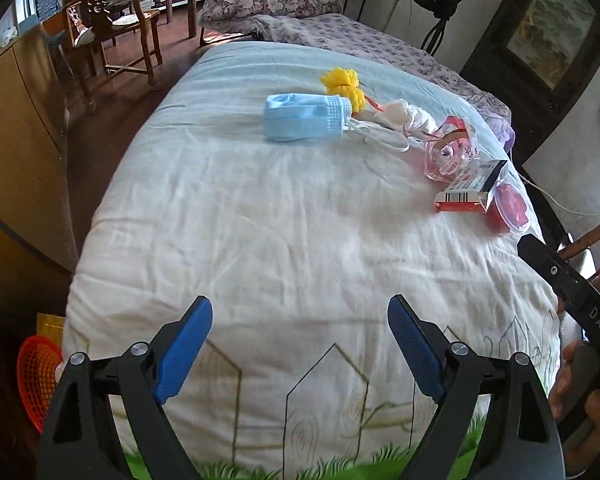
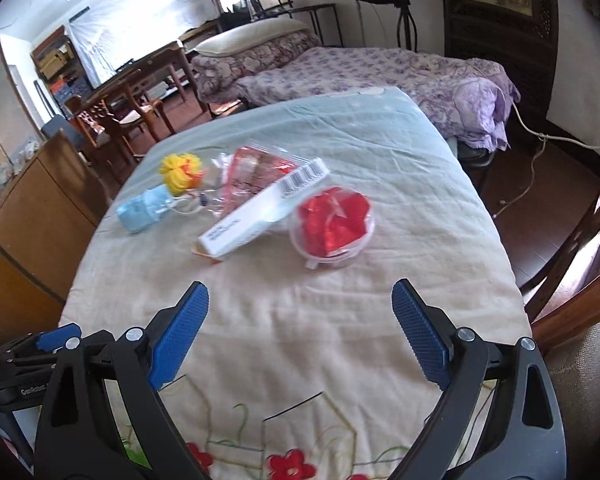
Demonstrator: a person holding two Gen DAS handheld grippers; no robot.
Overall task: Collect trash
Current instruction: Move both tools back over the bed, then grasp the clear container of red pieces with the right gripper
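**On the quilt: trash pile, both grippers empty**

Left gripper point(image 1: 300, 344) and right gripper point(image 2: 300, 332) hover over the quilt point(image 1: 260, 220), jaws wide apart, holding nothing. Beyond them: blue mask point(image 1: 304, 118), white box point(image 2: 260, 208) touching red-filled cup point(image 2: 332, 226).

Orange basket point(image 1: 36, 380) partly behind bedding, clear bag point(image 2: 236, 178) contents unreadable
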